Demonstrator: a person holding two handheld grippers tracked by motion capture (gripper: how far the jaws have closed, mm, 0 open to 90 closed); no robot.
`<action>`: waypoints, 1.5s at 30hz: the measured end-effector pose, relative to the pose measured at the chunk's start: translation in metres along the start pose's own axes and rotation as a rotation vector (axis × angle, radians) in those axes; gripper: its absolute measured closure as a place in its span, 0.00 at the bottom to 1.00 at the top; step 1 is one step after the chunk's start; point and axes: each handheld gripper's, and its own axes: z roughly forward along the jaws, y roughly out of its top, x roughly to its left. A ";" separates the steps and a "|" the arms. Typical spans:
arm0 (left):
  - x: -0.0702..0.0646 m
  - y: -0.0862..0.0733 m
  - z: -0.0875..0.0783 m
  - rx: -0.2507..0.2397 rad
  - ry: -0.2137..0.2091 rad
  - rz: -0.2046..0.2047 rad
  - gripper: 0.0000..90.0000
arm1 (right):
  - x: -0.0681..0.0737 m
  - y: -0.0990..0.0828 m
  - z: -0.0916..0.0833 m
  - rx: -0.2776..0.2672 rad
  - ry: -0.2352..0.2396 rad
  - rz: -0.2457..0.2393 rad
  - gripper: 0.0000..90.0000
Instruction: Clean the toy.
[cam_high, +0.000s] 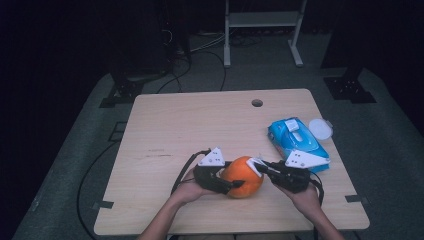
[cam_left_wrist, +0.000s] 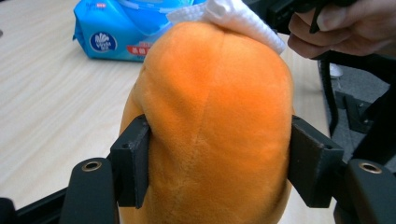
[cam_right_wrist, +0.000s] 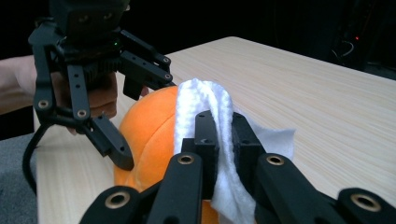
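**Wiping the plush toy: under way**

On the pale wooden table (cam_high: 175, 125), the left gripper (cam_left_wrist: 219, 163) is clamping the round orange plush toy (cam_high: 243, 176). The right gripper (cam_right_wrist: 224, 140), pinching a white wet wipe (cam_right_wrist: 205, 102), is rubbing its top; most fabric is awaiting wiping.

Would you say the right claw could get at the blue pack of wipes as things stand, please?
Probably not straight away: the right claw is shut on a white wipe against the orange plush toy. The blue pack of wipes lies just beyond it, nothing between.
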 end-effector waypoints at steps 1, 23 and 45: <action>-0.001 -0.001 -0.002 0.001 0.000 -0.010 0.37 | 0.005 0.000 0.000 0.000 -0.004 -0.015 0.92; -0.003 -0.015 0.004 -0.033 0.051 -0.127 0.33 | 0.034 -0.007 -0.005 0.041 -0.045 -0.172 0.93; -0.013 -0.010 0.007 -0.022 0.016 -0.064 0.15 | 0.022 -0.004 -0.004 0.033 -0.060 -0.160 0.92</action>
